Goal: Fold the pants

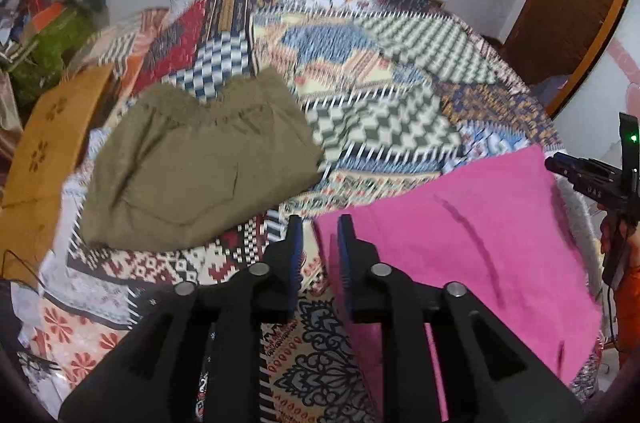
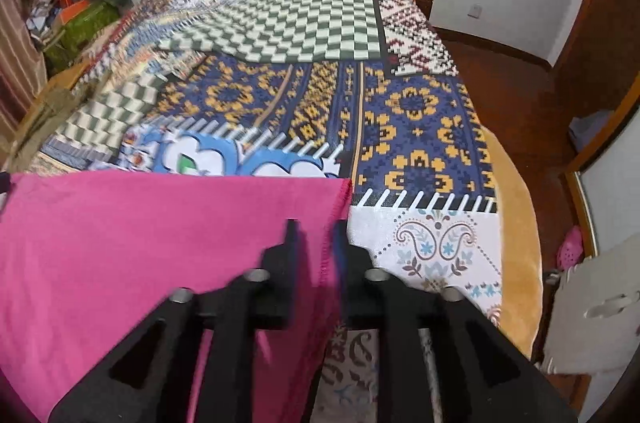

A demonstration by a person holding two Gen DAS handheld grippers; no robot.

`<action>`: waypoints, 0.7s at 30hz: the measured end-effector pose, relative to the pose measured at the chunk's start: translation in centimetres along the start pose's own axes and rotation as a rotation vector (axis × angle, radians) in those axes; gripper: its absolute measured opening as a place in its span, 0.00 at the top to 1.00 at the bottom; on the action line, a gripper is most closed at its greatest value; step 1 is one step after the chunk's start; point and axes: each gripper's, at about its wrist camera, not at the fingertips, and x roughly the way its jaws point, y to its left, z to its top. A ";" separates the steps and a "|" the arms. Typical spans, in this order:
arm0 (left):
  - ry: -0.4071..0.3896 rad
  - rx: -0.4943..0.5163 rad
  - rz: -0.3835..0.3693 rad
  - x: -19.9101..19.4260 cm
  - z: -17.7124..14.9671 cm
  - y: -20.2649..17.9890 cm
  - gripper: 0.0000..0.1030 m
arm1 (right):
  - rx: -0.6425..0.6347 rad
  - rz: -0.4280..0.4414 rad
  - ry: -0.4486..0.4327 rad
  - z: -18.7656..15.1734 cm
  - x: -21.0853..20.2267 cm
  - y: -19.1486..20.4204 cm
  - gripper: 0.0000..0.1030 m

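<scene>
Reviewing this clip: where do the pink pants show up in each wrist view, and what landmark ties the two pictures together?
Left wrist view: the pink pants fill the lower right, spread on the patchwork bedspread, right of the left gripper.
Right wrist view: the pink pants fill the lower left; their right edge runs between the fingers of the right gripper.
Shared landmark: the green-and-white checkered patch of the bedspread.

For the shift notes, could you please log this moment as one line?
task: fold pants | left gripper: open, empty | right gripper: open, straddling pink pants edge | olive pants: folded, aside
</scene>
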 end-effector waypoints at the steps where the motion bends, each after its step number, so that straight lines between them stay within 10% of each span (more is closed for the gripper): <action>1: -0.011 0.004 -0.011 -0.5 0.3 -0.3 0.75 | -0.007 0.009 -0.017 0.1 -0.6 0.3 0.65; 6: -0.050 0.045 -0.066 -1.3 1.5 -3.3 0.50 | -0.067 0.098 -0.069 1.2 -3.0 3.6 0.59; 21: 0.113 0.101 -0.127 3.0 -2.2 -4.8 0.49 | -0.186 0.220 0.095 -3.6 0.2 8.7 0.49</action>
